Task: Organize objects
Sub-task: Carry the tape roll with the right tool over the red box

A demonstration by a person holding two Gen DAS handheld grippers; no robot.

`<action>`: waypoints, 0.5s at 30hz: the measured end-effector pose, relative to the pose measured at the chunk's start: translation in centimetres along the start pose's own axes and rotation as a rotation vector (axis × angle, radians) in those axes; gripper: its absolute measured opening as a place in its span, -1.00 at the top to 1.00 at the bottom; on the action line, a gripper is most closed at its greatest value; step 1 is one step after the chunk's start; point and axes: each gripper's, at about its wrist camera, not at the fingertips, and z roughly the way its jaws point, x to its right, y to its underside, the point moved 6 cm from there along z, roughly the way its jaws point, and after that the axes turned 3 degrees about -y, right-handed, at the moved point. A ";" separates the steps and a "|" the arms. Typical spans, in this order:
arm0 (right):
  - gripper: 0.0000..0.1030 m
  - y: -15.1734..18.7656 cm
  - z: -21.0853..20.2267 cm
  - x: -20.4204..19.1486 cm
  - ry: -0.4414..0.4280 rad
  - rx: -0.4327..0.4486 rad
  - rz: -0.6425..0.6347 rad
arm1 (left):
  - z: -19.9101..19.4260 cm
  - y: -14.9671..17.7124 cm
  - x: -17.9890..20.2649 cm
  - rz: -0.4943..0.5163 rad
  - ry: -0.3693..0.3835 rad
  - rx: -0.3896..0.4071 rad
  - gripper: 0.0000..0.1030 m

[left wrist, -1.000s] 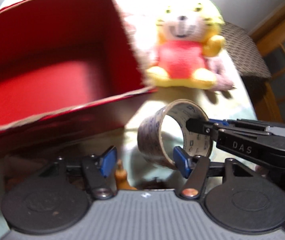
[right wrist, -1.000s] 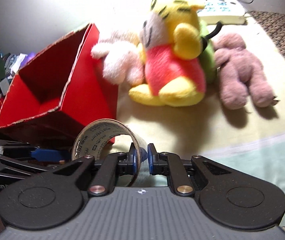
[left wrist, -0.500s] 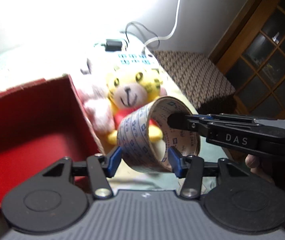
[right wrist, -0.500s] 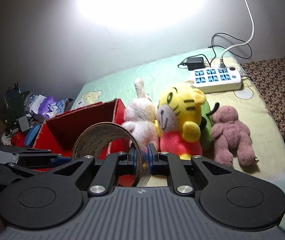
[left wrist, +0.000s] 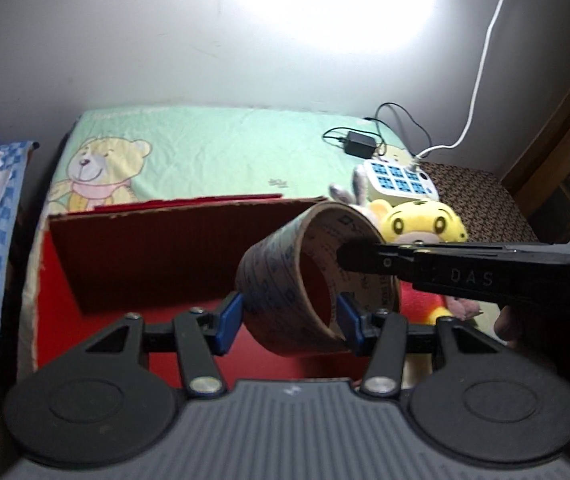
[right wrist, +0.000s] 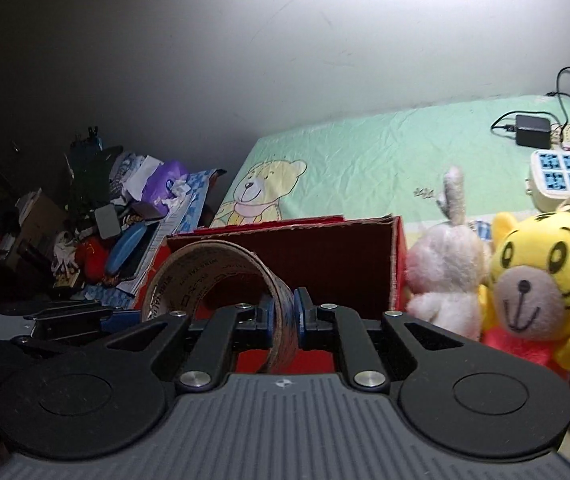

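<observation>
A green bedsheet (left wrist: 221, 148) printed with a cartoon bear covers the bed, its far edge against a pale wall; on it stands an open red cardboard box (left wrist: 173, 248), seen from above by both wrist cameras, its red floor bare where visible; just right of the box sit a white plush rabbit (right wrist: 445, 276) and a yellow tiger plush (right wrist: 541, 280) in a red shirt, touching each other; behind them lies a white power strip (left wrist: 399, 178) with blue sockets, and a black adapter (left wrist: 359, 146) with its cord beyond it; left of the bed a heap of clutter (right wrist: 121, 216) fills the floor. A roll of tape (left wrist: 317, 284) hangs in the air over the box's right portion, its opening turned toward the right; the left gripper (left wrist: 289, 322) brackets the roll's outer sides with its blue pads, touching or almost touching; the right gripper (right wrist: 284, 316) is clenched on the roll's wall, one finger inside the ring and one outside.
</observation>
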 end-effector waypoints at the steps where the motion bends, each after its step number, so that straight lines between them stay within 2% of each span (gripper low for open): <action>1: 0.79 0.0 1.3 -0.5 -0.007 -0.024 -0.005 | 0.3 0.2 -0.7 -0.009 -0.019 -0.006 -0.02; 7: 0.79 0.9 8.4 -1.6 0.025 -0.163 -0.015 | 4.2 1.4 -5.7 -0.064 -0.119 -0.086 -0.02; 10: 0.79 1.2 11.2 -1.2 0.063 -0.227 0.000 | 5.4 2.1 -7.6 -0.091 -0.156 -0.117 -0.10; 15: 0.79 1.6 14.7 -0.2 0.139 -0.315 0.006 | 5.5 2.6 -8.8 -0.124 -0.158 -0.135 -0.12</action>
